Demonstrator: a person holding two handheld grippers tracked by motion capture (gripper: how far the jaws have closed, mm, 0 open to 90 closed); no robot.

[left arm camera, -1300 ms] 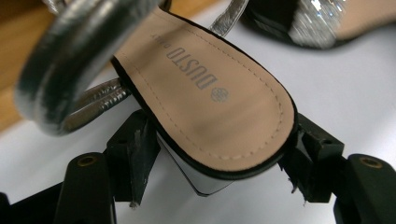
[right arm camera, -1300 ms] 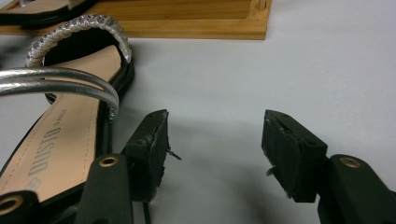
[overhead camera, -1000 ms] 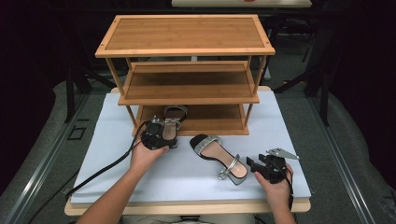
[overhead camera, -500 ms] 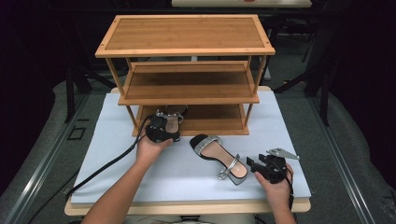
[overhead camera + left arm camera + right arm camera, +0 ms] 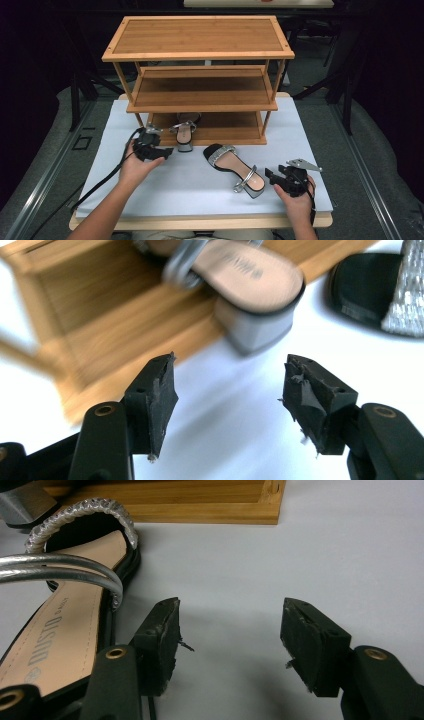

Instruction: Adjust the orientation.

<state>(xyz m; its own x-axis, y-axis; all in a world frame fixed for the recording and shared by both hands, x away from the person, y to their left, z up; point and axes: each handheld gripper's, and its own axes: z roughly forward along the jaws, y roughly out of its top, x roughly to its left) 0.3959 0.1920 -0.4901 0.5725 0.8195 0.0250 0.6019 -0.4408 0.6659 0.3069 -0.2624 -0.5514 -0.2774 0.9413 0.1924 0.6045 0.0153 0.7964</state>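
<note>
The left gripper (image 5: 167, 150) is held with jaws spread and empty, having just been closing slightly, beside the sandal (image 5: 184, 135) on the rack's bottom shelf (image 5: 225, 131). The right gripper (image 5: 270, 175) is held spread and empty beside the second sandal (image 5: 233, 167).

A: What lies ahead of the right gripper (image 5: 227, 645)?

B: Its two black jaws stand apart with bare white table cover (image 5: 300, 555) between them. Just beside the left-hand jaw lies a sandal (image 5: 65, 625), tan insole up, with a silver ankle strap and a silver toe band.

A: And farther off?

B: The wooden base of the shoe rack (image 5: 200, 505), past the sandal's toe.
</note>
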